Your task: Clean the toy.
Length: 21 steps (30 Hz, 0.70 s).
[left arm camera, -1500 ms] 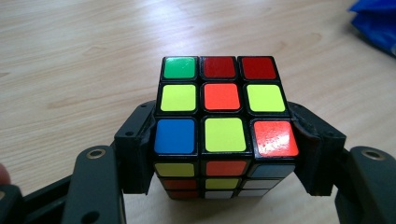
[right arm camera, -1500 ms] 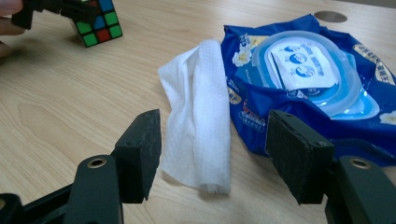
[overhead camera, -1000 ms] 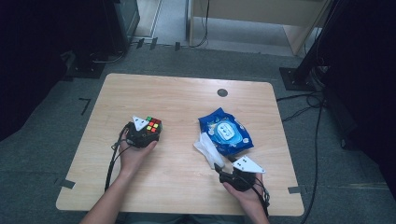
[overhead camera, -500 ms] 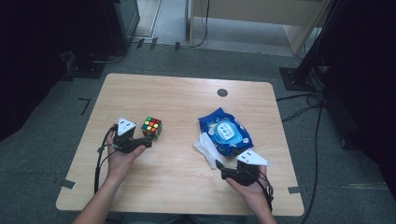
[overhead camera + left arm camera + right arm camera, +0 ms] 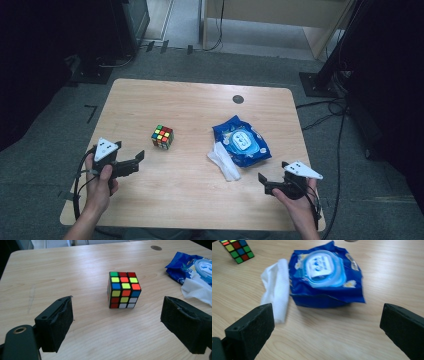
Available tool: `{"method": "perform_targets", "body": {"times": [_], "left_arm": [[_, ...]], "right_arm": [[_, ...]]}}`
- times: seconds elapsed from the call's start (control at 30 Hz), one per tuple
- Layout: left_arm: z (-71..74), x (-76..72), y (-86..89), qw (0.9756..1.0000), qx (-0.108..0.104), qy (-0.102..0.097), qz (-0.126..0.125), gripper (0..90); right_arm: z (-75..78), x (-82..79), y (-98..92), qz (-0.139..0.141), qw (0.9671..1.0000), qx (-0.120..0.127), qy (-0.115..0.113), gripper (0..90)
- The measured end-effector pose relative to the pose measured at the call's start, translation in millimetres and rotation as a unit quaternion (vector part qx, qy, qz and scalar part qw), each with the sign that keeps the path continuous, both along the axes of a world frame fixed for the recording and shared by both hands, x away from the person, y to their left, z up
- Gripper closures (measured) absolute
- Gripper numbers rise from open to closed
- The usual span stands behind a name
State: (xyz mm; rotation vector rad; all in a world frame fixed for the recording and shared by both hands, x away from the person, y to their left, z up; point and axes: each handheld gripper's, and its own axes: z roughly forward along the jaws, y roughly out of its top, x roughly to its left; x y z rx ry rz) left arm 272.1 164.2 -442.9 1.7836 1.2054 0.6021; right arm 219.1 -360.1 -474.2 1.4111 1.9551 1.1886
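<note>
- The cube (image 5: 163, 136) stands alone on the table (image 5: 200, 210), left of the middle, and nothing touches it.
- The left tongs (image 5: 138, 159) are near the table's left front edge, just in front of the cube and apart from it. Their jaws have just been opening and now stand wide apart, with nothing between them.
- The wipes pack (image 5: 241, 140) lies right of the middle with its lid up. A white wipe (image 5: 223, 161) lies against its left side.
- The right tongs (image 5: 262, 182) are near the right front corner, apart from the pack and the wipe. Their jaws have just been opening too, stand wide apart, and hold nothing.
</note>
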Motion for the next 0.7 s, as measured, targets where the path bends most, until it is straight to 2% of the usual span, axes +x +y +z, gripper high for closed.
{"method": "perform_targets", "body": {"times": [0.1,0.17,0.3,0.5,0.6,0.7], "left_arm": [[-6.0,-7.6,10.4,1.0,-0.001,0.003,0.002,10.9],[-10.9,-13.2,18.0,1.0,0.007,0.005,0.004,10.9],[-20.3,-21.6,32.3,0.9998,0.007,0.012,0.011,10.8],[-44.0,-30.9,51.7,0.9989,0.019,0.043,0.009,10.8],[-55.1,-30.8,57.2,0.9976,0.038,0.056,0.015,10.9],[-60.9,-27.8,59.3,0.9965,0.042,0.07,0.015,10.9]], "right_arm": [[-4.0,-4.1,-13.9,-0.013,0.9999,0.003,0.006,0.0],[-7.7,-6.3,-21.1,-0.021,0.9997,0.001,0.011,0.0],[-16.1,-10.2,-31.7,-0.03,0.9992,-0.012,0.023,0.0],[-30.0,-15.2,-46.8,-0.048,0.9979,-0.02,0.04,0.0],[-38.2,-17.6,-53.3,-0.057,0.9967,-0.025,0.051,0.0],[-47.5,-20.4,-59.1,-0.068,0.995,-0.033,0.065,0.0]]}}
